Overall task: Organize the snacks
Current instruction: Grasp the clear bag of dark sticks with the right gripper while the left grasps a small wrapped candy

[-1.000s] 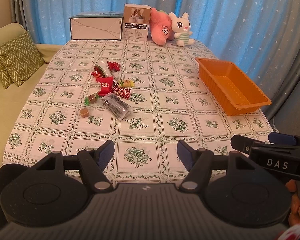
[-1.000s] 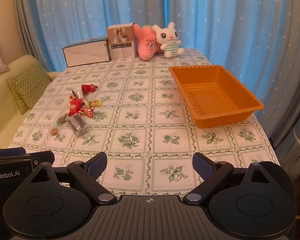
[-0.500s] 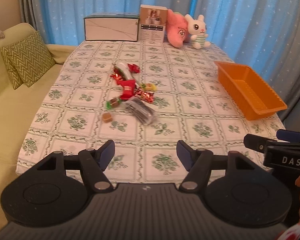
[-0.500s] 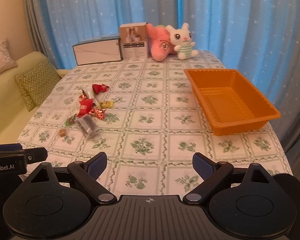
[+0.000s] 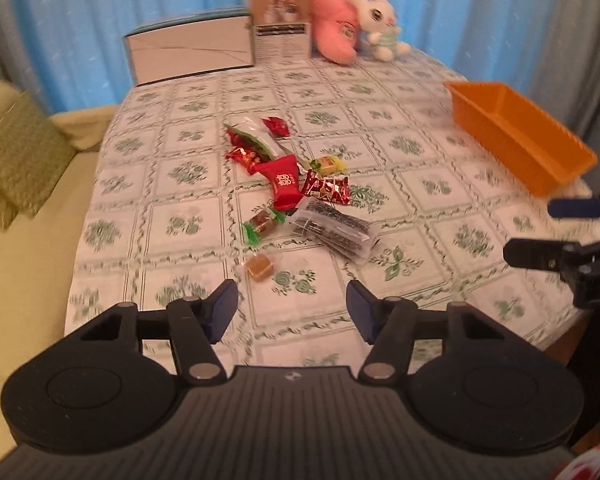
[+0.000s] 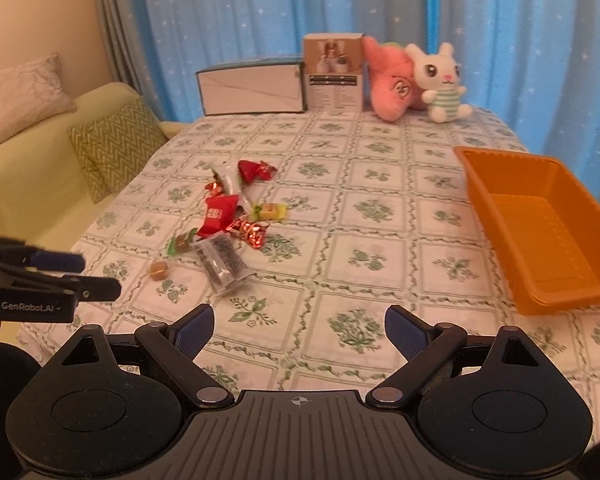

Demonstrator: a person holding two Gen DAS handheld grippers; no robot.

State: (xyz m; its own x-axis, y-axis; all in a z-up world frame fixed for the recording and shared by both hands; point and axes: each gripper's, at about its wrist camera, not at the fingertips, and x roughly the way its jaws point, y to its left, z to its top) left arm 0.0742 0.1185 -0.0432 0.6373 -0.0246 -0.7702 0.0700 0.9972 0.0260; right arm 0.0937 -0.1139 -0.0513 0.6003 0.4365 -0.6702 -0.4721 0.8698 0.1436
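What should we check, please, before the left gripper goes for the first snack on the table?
1. Left gripper holds nothing: ok; its fingers are closing on air.
2. Right gripper open, holding nothing: ok.
3. Caramel lies apart from the pile, nearest the left gripper: ok.
4. Basket has nothing in it, opening up: ok.
5. Clear packet free of the other snacks: not ok; it touches the green-wrapped candy.
6. Path from pile to basket unblocked: ok.
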